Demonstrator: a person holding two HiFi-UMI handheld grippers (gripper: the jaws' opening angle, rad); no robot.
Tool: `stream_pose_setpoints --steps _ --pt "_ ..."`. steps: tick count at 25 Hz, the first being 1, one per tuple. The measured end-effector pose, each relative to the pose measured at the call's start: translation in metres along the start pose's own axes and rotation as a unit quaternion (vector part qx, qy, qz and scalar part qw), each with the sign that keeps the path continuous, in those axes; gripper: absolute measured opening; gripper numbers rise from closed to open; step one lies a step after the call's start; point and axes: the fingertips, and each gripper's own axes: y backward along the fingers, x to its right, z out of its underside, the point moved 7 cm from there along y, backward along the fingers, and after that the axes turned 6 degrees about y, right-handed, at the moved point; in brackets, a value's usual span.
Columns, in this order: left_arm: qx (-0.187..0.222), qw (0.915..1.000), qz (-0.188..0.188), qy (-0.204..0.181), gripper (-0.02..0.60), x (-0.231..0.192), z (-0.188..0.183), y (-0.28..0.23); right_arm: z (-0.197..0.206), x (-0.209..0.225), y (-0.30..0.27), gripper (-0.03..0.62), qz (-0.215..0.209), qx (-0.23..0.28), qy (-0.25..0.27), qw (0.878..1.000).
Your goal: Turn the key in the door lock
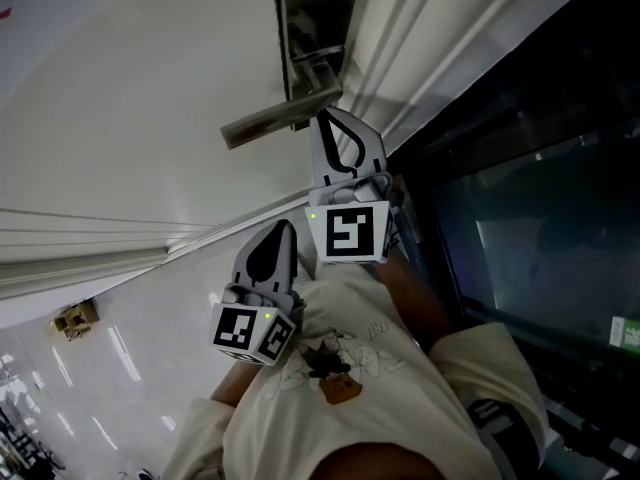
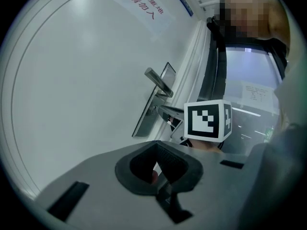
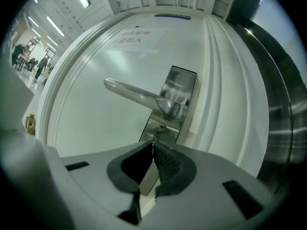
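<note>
A steel lever handle (image 3: 134, 94) sticks out of a long lock plate (image 3: 180, 87) on a white door. My right gripper (image 3: 153, 144) is shut just under the handle, its tips against the lower part of the plate. A thin sliver of key (image 3: 152, 143) shows pinched between them; the rest of the key is hidden. From the head view the right gripper (image 1: 325, 116) points at the handle (image 1: 270, 123). My left gripper (image 1: 285, 226) hangs back from the door, lower and to the left. The left gripper (image 2: 156, 163) is shut with nothing in it.
A dark glass panel (image 1: 530, 218) borders the door frame on the right. A notice with red lettering (image 3: 133, 36) is stuck on the door above the handle. A small cardboard box (image 1: 75, 316) lies on the glossy floor at the left.
</note>
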Motion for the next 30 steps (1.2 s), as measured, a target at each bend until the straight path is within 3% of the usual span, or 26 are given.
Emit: stream_pose_setpoints --steps 8,14,20,23,30 --pt "0.011 0.9999 -0.006 -0.003 0.006 -0.001 -0.006 -0.001 0.005 0.009 0.001 0.014 -0.019 0.023 -0.132 0.991" --pt "0.018 0.9998 -0.009 -0.003 0.005 -0.003 -0.009 -0.002 0.013 0.015 0.002 0.015 -0.047 0.030 -0.240 0.969" --pt "0.018 0.9997 -0.012 -0.007 0.005 -0.004 -0.009 -0.001 0.015 0.020 0.000 0.015 -0.067 0.033 -0.315 0.946" --pt "0.018 0.9997 -0.016 -0.005 0.005 -0.005 -0.009 0.000 0.018 0.022 0.000 0.015 -0.072 0.038 -0.360 0.929" --pt "0.018 0.9997 -0.014 -0.010 0.005 -0.006 -0.009 0.001 0.027 0.025 -0.001 0.017 -0.099 0.050 -0.481 0.870"
